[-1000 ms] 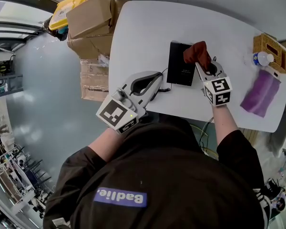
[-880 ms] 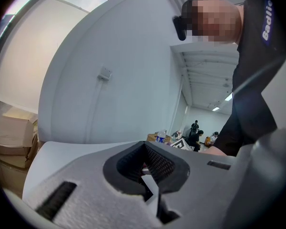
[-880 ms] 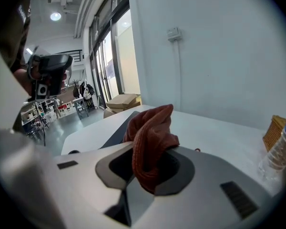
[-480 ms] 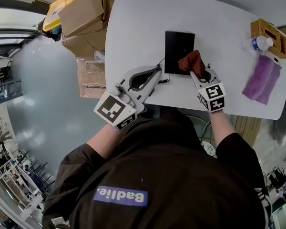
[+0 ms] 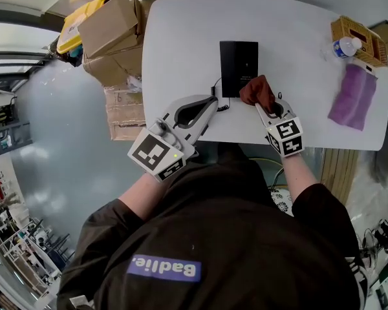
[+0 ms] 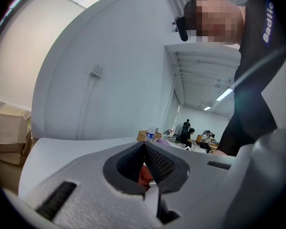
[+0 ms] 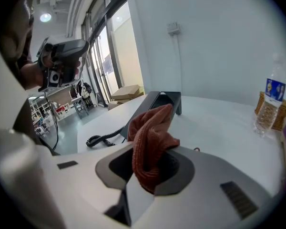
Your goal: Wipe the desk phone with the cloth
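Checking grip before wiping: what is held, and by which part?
Right hand-held gripper clamps the rust-red knitted cloth by a bunched fold; left hand-held gripper holds nothing.

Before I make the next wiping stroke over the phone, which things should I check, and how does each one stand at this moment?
1. Cloth held firmly by the right gripper: ok, the jaws are shut on it.
2. Cloth touching the phone: cannot tell. It sits at the phone's near right corner, but contact is not visible.
3. Left gripper steadying the phone: not ok. Its jaws are together on nothing, off the phone's near left corner.
4. Cord out of the cloth's way: ok. It lies coiled at the near left side.
5. Bottle out of reach of the stroke: ok, far off at the table's right end.
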Tool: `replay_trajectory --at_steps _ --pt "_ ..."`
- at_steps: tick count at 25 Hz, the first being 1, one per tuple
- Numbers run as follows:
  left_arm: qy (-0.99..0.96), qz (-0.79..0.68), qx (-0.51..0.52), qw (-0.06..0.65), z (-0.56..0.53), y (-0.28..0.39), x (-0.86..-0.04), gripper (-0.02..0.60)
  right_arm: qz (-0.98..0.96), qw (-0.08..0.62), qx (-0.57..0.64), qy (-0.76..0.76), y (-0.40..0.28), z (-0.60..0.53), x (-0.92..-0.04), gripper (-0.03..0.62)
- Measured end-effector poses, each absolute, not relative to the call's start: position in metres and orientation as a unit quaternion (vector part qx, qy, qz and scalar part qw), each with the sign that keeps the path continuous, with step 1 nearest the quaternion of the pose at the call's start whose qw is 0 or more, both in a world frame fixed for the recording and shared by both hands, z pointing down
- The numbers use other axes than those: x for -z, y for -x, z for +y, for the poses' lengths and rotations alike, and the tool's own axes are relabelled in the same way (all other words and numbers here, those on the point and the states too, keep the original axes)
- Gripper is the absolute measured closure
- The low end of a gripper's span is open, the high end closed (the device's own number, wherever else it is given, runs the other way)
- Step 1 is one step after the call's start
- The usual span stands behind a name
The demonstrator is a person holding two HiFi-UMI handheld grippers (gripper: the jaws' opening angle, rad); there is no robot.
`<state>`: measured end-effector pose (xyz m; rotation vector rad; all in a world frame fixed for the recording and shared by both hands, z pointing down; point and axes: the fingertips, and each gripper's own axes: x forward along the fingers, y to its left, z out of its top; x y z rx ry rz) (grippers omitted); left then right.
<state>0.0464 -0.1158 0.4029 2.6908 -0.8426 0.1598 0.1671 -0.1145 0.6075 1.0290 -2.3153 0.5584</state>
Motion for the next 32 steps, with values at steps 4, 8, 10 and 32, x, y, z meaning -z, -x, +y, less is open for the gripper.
replay_trajectory --at_steps 4,8,10,32 --pt "-0.941 -0.294 -0.046 0.164 -0.098 -0.023 -0.395 0.566 -0.853 0.246 -0.208 -0.411 -0.163 -0.103 -0.576 0.496" --pt "-0.945 -0.276 -0.050 0.166 -0.067 0.009 -0.397 0.566 -0.842 0.228 -0.205 -0.443 -0.148 -0.079 -0.550 0.496" --pt "-0.952 -0.258 -0.051 0.159 -0.050 0.023 -0.395 0.566 -0.836 0.219 -0.201 -0.462 -0.136 -0.065 -0.536 0.496" --pt "-0.979 -0.172 -0.009 0.112 0.094 0.123 -0.338 0.566 -0.865 0.119 -0.188 -0.449 0.047 0.112 -0.385 0.496"
